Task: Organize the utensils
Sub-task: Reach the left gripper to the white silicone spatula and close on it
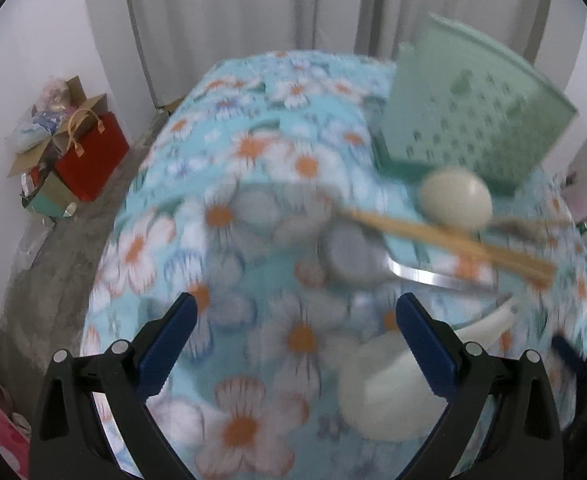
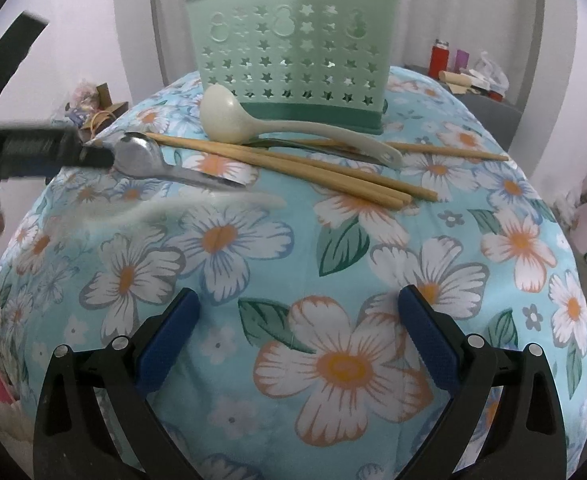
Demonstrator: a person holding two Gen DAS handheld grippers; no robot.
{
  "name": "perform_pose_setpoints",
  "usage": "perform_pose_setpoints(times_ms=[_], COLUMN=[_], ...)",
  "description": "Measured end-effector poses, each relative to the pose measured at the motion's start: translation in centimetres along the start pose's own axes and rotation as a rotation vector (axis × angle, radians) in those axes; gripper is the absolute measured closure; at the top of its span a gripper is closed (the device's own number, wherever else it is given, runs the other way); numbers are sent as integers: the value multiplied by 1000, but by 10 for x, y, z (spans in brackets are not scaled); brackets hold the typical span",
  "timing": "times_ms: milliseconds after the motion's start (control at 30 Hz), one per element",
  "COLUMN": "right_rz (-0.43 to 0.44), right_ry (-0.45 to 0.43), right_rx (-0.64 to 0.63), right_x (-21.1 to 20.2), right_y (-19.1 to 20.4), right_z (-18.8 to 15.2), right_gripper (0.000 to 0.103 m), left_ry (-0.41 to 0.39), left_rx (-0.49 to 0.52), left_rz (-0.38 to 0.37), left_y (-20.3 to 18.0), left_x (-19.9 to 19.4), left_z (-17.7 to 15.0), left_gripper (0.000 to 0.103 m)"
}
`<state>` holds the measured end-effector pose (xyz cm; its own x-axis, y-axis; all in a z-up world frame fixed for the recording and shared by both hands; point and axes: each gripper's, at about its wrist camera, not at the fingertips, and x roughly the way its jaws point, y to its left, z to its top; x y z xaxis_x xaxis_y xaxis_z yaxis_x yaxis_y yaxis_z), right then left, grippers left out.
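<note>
Left wrist view blurred by motion; white spoon (image 1: 377, 392) partly hidden behind one blue pad, a mere smear in the right wrist view. Behind ladle (image 2: 229, 118) and chopsticks (image 2: 293, 164), a dark utensil hard to identify. Chopsticks lying left to right, thick ends nearer. Metal spoon (image 2: 141, 156) bowl to the left. All on floral cloth (image 2: 333, 264), before green holder (image 2: 293, 56). Left gripper (image 1: 295, 336) wide open, empty. Right gripper (image 2: 298, 330) wide open, touching nothing.

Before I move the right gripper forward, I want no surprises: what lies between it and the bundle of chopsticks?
In the right wrist view, only bare floral tablecloth lies between the open right gripper and the chopsticks; a blurred pale spoon sits off to the left.
</note>
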<state>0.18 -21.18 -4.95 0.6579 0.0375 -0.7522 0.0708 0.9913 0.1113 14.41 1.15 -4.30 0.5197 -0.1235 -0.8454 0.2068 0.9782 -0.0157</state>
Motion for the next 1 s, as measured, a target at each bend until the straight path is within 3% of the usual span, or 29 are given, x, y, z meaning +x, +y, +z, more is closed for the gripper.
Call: perform_pose_setpoints(times_ms=[100,267,333,500,600,700,867,1000], right_rz=[4,15,28,59,63,69,87,100], right_ry=[0,2,2,-3,-3,-4,-11,-23], right_rx=[-7,-9,-4,19,25,30,64,92], right_x=[1,3,2,1,0,0,-2,-3], right_y=[-1,-3,-4,-8,-8,-9,-13,-16], right_z=[0,1,0,0,1,1,0,-1], right_gripper=[8,8,8,8,8,8,8,8], left_ry=[21,-25,-8,101,108,116,113,82], left_rx=[-28,-106,-147,-248,-317,-396,-472,-479], left_rz=[-46,-160,-245,-415,-481,-614,-698,-697], left_y=[4,14,17,26,33,40,49,44], left_x=[-5,-26,-28,-15,-10,0,15,19], left_z=[-16,-24,-28,-54,-63,-64,-68,-65], left_gripper=[6,6,12,44,51,57,64,73])
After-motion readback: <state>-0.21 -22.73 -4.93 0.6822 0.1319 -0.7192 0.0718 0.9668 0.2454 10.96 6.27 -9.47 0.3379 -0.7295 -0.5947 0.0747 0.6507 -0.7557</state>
